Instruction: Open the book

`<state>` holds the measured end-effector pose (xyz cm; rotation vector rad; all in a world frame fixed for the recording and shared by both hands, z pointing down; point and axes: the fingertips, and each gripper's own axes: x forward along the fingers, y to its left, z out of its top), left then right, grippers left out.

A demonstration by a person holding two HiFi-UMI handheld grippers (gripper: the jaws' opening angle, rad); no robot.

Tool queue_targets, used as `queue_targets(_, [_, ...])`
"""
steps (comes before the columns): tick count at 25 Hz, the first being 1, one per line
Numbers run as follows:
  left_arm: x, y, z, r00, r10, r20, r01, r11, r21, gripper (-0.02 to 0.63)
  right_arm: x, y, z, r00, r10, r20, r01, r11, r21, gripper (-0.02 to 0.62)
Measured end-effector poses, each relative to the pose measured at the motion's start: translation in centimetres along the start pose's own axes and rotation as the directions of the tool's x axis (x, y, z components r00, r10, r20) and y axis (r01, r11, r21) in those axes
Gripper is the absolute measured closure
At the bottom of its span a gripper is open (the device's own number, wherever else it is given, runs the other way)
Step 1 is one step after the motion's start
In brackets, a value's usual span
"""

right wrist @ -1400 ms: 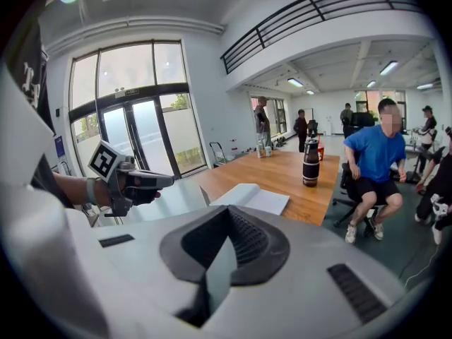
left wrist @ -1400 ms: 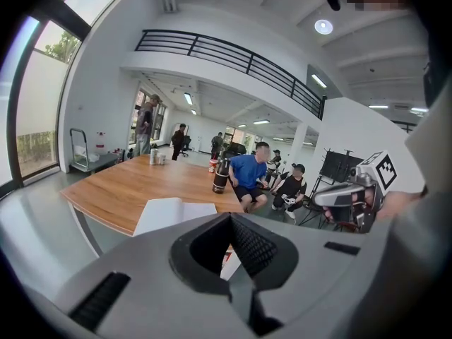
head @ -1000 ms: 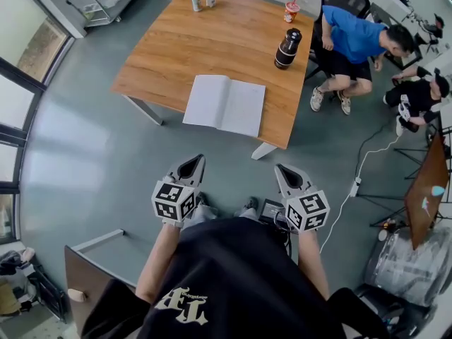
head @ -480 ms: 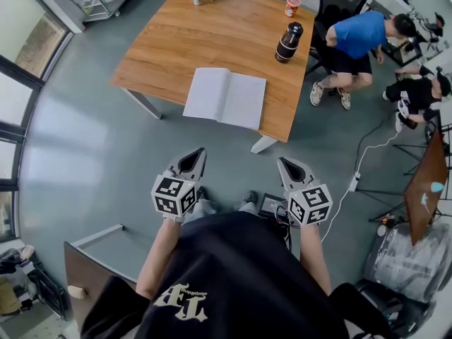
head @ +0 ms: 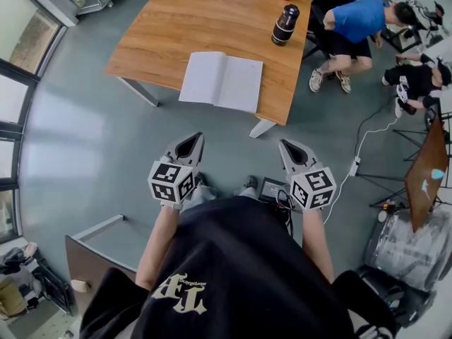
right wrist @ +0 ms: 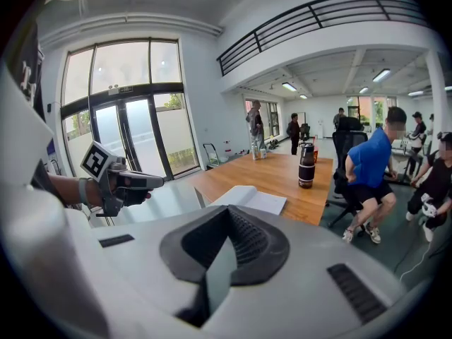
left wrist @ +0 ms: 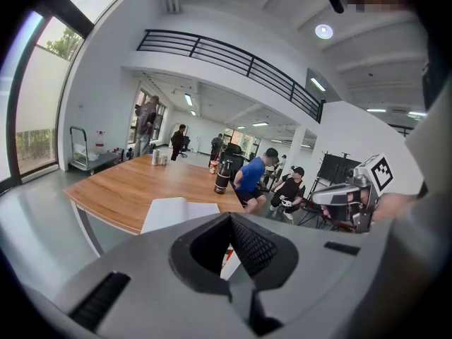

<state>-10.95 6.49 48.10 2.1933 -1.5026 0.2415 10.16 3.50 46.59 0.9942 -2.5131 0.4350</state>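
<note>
**Fig.** Jaws of both grippers closed, nothing betw. them. Left gripper (head: 192, 141) and right gripper (head: 288, 148) sit at lower centre of head view, close to the person's body, tips aimed up-frame. Book (head: 221, 81) lies well apart, up-frame, at near edge of desk (head: 212, 27). It is already spread open, pages up, w. long axis approx. left–right in frame and spine up–down. Left gripper is nearer, w. book almost straight ahead of it. Opening step appears done.

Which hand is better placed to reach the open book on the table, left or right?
Left, slightly: the left gripper lines up with the book; the right gripper sits past its right edge. Both shut, empty.
</note>
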Motion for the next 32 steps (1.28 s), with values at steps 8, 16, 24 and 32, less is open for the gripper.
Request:
queue_targets(8, [0.11,-0.20,-0.24,1.000,-0.001,-0.003,0.001,1.000,0.002,0.606,-0.06,0.12,-0.35,1.000,0.006,-0.006,-0.006,1.000,-0.011,0.607])
queue_targets(16, [0.13,-0.18,-0.16,1.000,-0.002,-0.003,0.002,1.000,0.001,0.606,0.13,0.26,-0.28,1.000,0.013,-0.005,-0.013,1.000,-0.014,0.607])
queue_targets(24, [0.01,-0.01,-0.13,1.000,0.005,-0.003,-0.005,1.000,0.000,0.606,0.18,0.42,-0.24,1.000,0.019,-0.006,-0.019,1.000,-0.017,0.607])
queue_targets(32, [-0.05,0.26,-0.09,1.000,0.010,-0.004,-0.010,1.000,0.001,0.606,0.35,0.47,-0.10,1.000,0.021,-0.005,-0.021,1.000,-0.020,0.607])
